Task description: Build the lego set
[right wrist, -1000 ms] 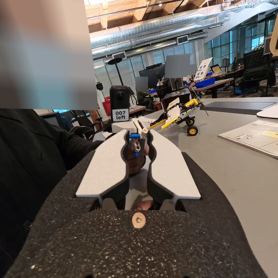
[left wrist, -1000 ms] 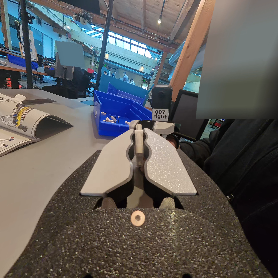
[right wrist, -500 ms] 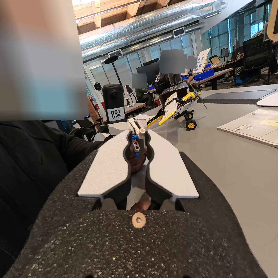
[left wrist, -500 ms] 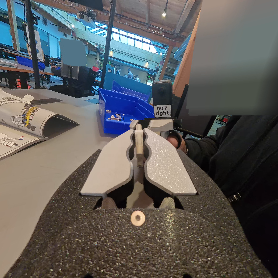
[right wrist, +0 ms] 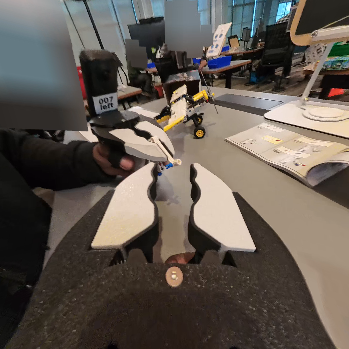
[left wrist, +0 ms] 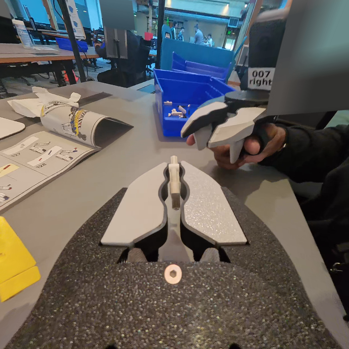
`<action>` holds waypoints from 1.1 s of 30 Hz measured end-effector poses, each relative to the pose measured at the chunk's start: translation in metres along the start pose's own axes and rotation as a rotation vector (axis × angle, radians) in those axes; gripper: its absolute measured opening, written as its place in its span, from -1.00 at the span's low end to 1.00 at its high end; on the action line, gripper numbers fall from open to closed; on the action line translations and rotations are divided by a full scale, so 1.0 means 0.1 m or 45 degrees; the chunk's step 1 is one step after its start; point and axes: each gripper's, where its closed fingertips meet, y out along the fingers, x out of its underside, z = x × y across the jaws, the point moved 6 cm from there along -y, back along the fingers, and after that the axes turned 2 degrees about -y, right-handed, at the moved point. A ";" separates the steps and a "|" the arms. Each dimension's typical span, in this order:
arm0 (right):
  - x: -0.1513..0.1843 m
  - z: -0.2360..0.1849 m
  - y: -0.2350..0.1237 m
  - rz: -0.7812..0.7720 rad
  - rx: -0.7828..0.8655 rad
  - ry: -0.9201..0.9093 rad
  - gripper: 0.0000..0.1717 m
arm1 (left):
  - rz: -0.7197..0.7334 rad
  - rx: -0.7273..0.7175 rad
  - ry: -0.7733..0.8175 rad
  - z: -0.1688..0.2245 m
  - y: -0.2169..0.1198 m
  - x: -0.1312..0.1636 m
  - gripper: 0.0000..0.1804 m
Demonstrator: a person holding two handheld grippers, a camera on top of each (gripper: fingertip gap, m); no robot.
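My left gripper [left wrist: 174, 164] is shut on a long white beam [left wrist: 174, 181] that lies between its pads and sticks out past the tips, above the grey table [left wrist: 117, 170]. In the right wrist view the left gripper [right wrist: 151, 145] holds that beam [right wrist: 163, 148] pointing down. A small grey part with blue pins [right wrist: 164, 167] sits on the beam's end. My right gripper [right wrist: 173, 167] is open and empty, its left fingertip [right wrist: 151, 168] right beside that small part. The right gripper also shows in the left wrist view [left wrist: 198, 140], off to the right of the beam.
A blue bin [left wrist: 188, 90] with several small pale parts stands behind. An open instruction booklet [left wrist: 56, 143] lies at left and shows again in the right wrist view [right wrist: 283, 149]. A yellow-and-white model plane [right wrist: 187, 109], a white stand base [right wrist: 311, 113] and a yellow block [left wrist: 15, 260] are on the table. My two grippers' fingertips are within a few centimetres of each other.
My right gripper opened and let go of the small blue-pinned part, which stays on the beam's end. The two grippers drew apart and lowered toward the table. The left grip is unchanged.
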 end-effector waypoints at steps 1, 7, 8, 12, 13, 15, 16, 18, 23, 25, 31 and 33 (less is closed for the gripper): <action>0.00 0.03 -0.01 -0.031 0.016 -0.033 -0.62 | -0.011 -0.010 0.018 0.00 0.01 0.01 -0.91; 0.01 0.25 -0.06 -0.206 0.109 -0.222 -0.62 | 0.016 -0.064 0.080 0.01 0.16 -0.06 -0.91; 0.01 0.29 -0.06 -0.211 0.112 -0.233 -0.62 | 0.038 -0.053 0.070 0.03 0.20 -0.09 -0.91; 0.02 0.39 -0.03 -0.185 0.054 -0.201 -0.61 | 0.078 -0.071 -0.004 0.03 0.37 -0.15 -0.91; 0.03 0.41 -0.02 -0.194 0.039 -0.201 -0.61 | 0.091 -0.096 -0.023 0.00 0.41 -0.17 -0.91; 0.04 0.45 -0.02 -0.211 0.029 -0.221 -0.61 | 0.135 -0.157 -0.072 -0.07 0.47 -0.20 -0.92; 0.04 0.46 -0.03 -0.211 0.024 -0.230 -0.61 | 0.150 -0.174 -0.085 -0.11 0.50 -0.21 -0.92; 0.04 0.48 -0.05 -0.203 0.021 -0.228 -0.61 | 0.169 -0.206 -0.095 -0.16 0.57 -0.22 -0.92; 0.09 0.57 -0.11 -0.179 0.051 -0.177 -0.62 | 0.118 -0.259 -0.102 -0.21 0.67 -0.14 -0.91; 0.07 0.60 -0.13 -0.156 0.077 -0.183 -0.61 | 0.105 -0.232 -0.081 -0.18 0.67 -0.14 -0.91; 0.13 0.62 -0.10 -0.179 0.105 -0.229 -0.62 | -0.026 -0.183 0.090 -0.12 0.60 -0.08 -0.91; 0.15 0.62 -0.09 -0.213 0.099 -0.237 -0.64 | -0.104 -0.123 0.107 -0.10 0.56 -0.05 -0.91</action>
